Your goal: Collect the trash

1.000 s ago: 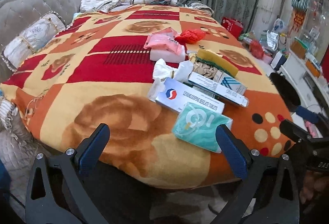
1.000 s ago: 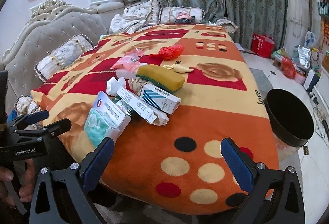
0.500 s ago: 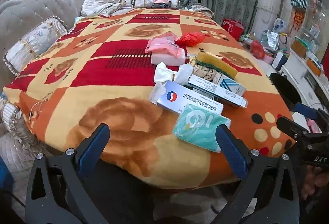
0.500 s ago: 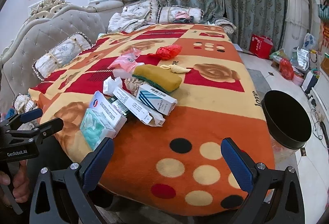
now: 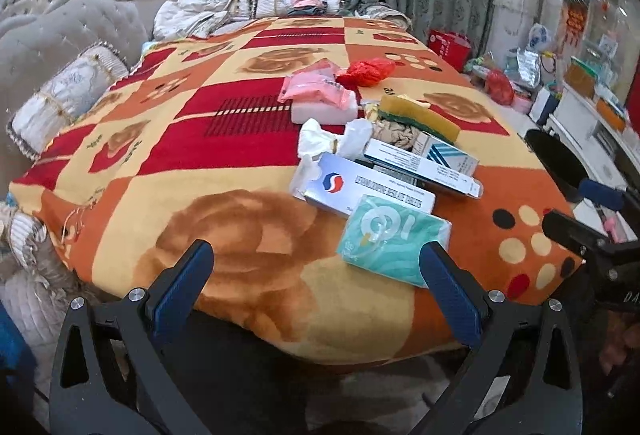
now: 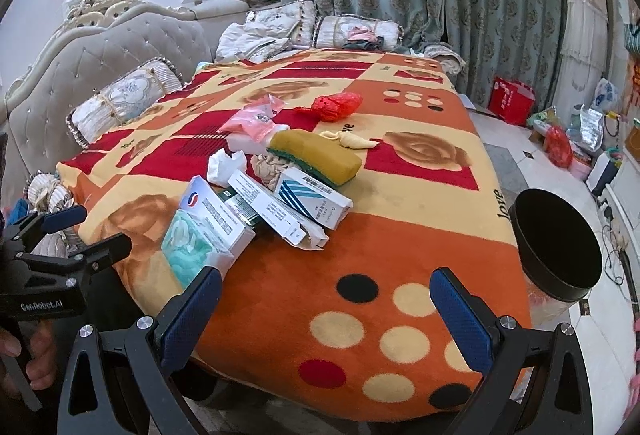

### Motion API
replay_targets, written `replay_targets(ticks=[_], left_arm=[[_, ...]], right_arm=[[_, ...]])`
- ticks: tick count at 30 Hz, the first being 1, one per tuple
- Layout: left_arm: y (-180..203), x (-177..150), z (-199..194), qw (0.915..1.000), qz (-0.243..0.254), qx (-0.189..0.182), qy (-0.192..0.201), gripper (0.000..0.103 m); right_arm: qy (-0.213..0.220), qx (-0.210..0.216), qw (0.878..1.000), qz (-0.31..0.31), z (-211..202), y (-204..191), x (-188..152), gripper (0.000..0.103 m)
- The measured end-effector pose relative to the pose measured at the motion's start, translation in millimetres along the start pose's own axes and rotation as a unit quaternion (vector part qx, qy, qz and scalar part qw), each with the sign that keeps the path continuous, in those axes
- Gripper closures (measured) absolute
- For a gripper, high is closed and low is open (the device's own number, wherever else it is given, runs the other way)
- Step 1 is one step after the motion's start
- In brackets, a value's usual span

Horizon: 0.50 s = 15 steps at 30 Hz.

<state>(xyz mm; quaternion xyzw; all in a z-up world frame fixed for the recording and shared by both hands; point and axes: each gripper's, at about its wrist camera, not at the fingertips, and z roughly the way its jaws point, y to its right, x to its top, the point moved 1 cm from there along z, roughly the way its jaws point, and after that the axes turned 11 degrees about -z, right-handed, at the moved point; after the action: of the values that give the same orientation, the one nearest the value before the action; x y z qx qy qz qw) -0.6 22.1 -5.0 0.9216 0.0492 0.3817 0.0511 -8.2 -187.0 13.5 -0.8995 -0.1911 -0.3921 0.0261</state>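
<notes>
A pile of trash lies on the bed's patterned blanket [image 5: 200, 171]: a teal tissue pack [image 5: 394, 239], a white and blue medicine box [image 5: 368, 191], more boxes [image 5: 424, 167], crumpled white tissue [image 5: 320, 139], a yellow-green sponge [image 5: 420, 115], a pink packet [image 5: 316, 87] and a red bag [image 5: 366, 72]. The same pile shows in the right wrist view [image 6: 260, 195]. My left gripper [image 5: 316, 287] is open and empty, just short of the bed's near edge, the teal pack by its right finger. My right gripper [image 6: 326, 309] is open and empty over the blanket's dotted corner.
A black round bin [image 6: 556, 247] stands on the floor at the bed's right side. A tufted headboard [image 6: 112, 47] and pillows [image 6: 124, 95] are at the left and back. Bags and clutter [image 6: 560, 143] sit on the floor at the far right.
Both grippers have drawn back and up a little from the bed, so the pile looks slightly farther. Both stay open and nothing on the bed has moved.
</notes>
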Motion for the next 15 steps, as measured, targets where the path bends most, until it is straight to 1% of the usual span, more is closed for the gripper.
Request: replay_targets(ticks=[4, 9, 13, 15], left_arm=[[0, 0, 2, 1.0, -0.005, -0.003, -0.007, 0.001], [-3, -2, 5, 0.9996, -0.023, -0.004, -0.013, 0.001], [-3, -2, 7, 0.9996, -0.025, -0.001, -0.013, 0.001], [-3, -3, 8, 0.9996, -0.027, 0.0, -0.013, 0.001]], right_arm=[[0.002, 0.001, 1.0, 0.009, -2, 5, -4, 0.0], [0.003, 0.003, 1.0, 0.012, -3, 10, -9, 0.0], [0.012, 0.006, 1.0, 0.011, -2, 11, -13, 0.0], [0.025, 0.008, 0.999, 0.018, -3, 12, -16, 0.0]])
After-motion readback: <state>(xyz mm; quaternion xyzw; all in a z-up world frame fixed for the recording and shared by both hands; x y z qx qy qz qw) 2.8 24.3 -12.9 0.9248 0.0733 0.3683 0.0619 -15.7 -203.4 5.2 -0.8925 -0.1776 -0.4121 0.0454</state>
